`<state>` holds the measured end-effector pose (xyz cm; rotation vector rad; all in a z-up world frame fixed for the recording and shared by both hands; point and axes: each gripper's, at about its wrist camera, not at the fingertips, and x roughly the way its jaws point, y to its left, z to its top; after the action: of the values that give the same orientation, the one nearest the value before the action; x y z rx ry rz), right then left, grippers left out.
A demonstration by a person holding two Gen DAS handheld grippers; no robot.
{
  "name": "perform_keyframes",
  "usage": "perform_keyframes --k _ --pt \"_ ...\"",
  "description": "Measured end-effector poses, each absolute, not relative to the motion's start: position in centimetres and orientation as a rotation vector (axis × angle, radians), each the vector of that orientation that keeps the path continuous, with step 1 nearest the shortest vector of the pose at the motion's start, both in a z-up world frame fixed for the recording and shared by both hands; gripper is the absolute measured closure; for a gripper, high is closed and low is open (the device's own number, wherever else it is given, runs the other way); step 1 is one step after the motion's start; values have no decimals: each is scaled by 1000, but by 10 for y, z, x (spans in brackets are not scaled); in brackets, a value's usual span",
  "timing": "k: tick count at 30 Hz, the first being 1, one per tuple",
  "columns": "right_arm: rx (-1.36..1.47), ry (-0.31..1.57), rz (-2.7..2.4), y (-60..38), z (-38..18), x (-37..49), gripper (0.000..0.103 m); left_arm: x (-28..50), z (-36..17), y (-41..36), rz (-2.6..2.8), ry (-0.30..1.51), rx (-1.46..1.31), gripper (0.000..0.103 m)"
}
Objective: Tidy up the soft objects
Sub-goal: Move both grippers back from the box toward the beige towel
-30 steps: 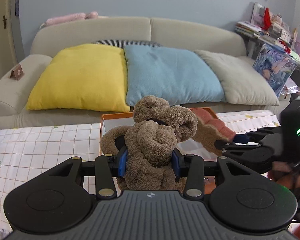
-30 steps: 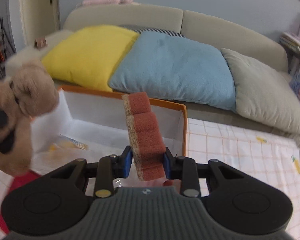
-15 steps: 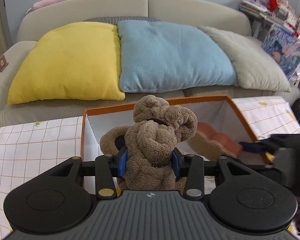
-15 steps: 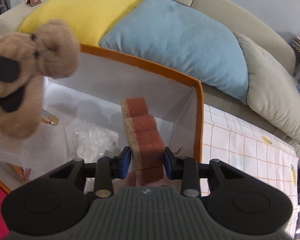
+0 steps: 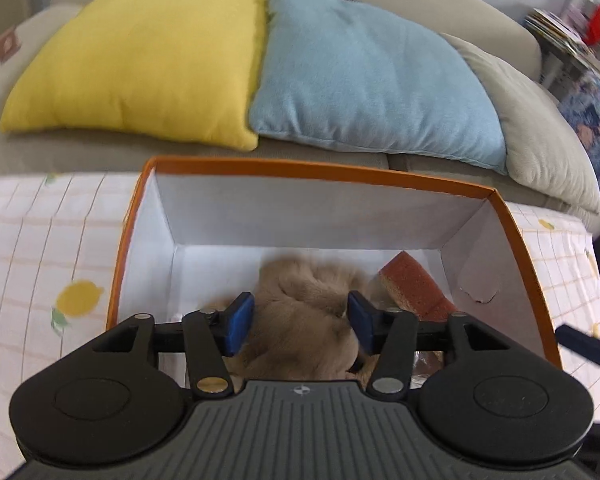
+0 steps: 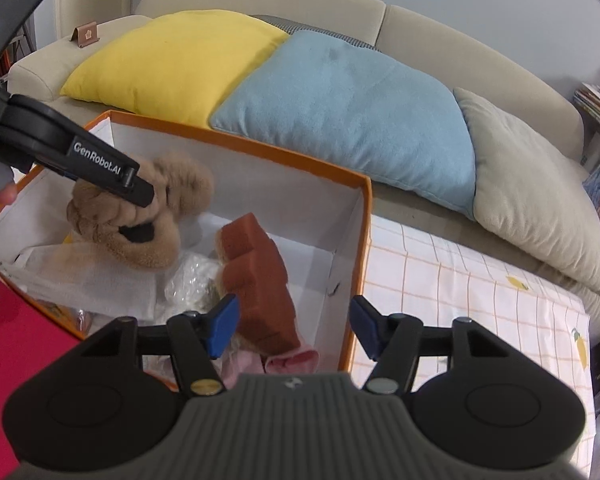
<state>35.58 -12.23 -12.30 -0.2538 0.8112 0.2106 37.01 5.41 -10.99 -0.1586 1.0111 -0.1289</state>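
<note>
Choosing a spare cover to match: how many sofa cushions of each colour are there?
Yellow cushion: 1
Blue cushion: 1
Beige cushion: 1
Total: 3

Plush toy [image 5: 304, 320]: tan, fluffy, bunched on itself, with black detail on its underside; inside the box [image 5: 320, 216], left of centre.
Sponge [image 6: 256, 280]: rust-red, stepped blocks on a tan scouring layer, propped at a tilt inside the box, just right of the plush.
Box: orange rim, white interior, open top, on a checked cloth.
</note>
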Motion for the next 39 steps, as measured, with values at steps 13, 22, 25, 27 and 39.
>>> perform_keyframes --k 13,22,25,27,39 --pt "-136 801 221 -131 -101 328 36 308 -41 52 -220 890 -121 30" --pt "38 725 233 -156 -73 258 24 205 -1 31 -355 710 -48 30" --pt "108 718 240 -164 -73 228 21 169 -3 29 -362 687 -42 30" --pt "155 715 245 -170 -77 207 18 149 -9 27 -356 685 -42 30" --pt "231 868 139 -189 -133 125 10 84 -71 20 -321 827 -60 31"
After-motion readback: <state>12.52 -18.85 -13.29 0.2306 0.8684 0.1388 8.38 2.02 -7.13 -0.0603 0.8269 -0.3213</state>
